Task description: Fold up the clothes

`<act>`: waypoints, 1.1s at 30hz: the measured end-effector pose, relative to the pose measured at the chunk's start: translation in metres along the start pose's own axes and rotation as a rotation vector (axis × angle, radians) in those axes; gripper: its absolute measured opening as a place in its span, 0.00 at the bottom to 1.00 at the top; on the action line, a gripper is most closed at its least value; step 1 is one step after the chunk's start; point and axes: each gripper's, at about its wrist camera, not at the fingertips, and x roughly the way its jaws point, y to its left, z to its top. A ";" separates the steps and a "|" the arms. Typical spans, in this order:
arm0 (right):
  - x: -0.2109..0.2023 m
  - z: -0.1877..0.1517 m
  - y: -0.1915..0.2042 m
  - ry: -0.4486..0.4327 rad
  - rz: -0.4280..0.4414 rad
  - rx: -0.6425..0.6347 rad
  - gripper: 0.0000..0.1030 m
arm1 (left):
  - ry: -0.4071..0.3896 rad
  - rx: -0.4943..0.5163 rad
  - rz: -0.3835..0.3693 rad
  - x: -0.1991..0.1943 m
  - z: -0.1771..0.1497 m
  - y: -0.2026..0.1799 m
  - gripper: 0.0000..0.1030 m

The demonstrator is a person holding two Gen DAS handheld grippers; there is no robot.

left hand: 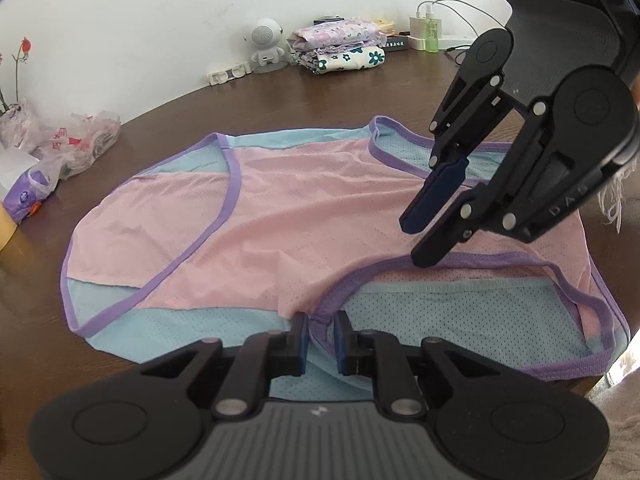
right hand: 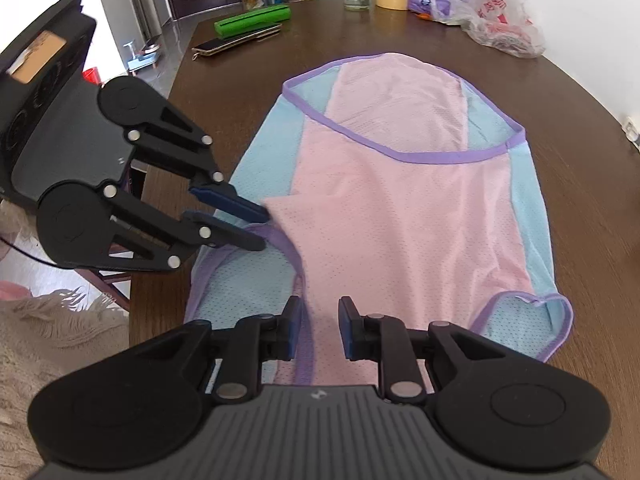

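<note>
The left tongs (left hand: pixel 322 330) stand slightly apart over the purple trim, perhaps touching it. The right tongs (right hand: pixel 320 320) stand apart, empty, above the pink-and-blue garment (left hand: pixel 280 220), spread flat on the brown counter (right hand: pixel 580 200). Folded clothes (left hand: pixel 340 50) lie beyond.

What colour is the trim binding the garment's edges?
Purple trim on the pink-and-blue garment; clearest in the right wrist view.

The left gripper (left hand: pixel 322 334) points steeply down, its jaws a little apart. The right gripper (right hand: pixel 318 326) also tilts down, its jaws slightly wider apart, holding nothing.
</note>
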 end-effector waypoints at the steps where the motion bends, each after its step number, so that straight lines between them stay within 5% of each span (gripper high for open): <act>1: 0.002 0.001 0.002 0.005 -0.002 -0.006 0.20 | 0.003 0.003 -0.016 0.001 0.001 0.002 0.09; 10: -0.015 -0.003 -0.025 -0.021 -0.065 0.088 0.20 | 0.014 0.023 -0.146 -0.014 -0.004 0.005 0.01; 18: -0.016 -0.014 -0.092 0.024 -0.419 0.177 0.21 | -0.062 -0.009 -0.112 -0.025 0.005 0.005 0.16; 25: 0.000 -0.018 -0.121 0.005 -0.420 0.239 0.28 | -0.016 0.012 -0.153 -0.009 0.001 0.000 0.17; 27: 0.003 -0.017 -0.125 0.004 -0.410 0.246 0.01 | -0.002 0.009 -0.157 -0.007 -0.002 0.000 0.09; 33: 0.005 -0.019 -0.126 0.024 -0.471 0.224 0.02 | -0.007 -0.005 -0.154 -0.007 -0.005 -0.002 0.10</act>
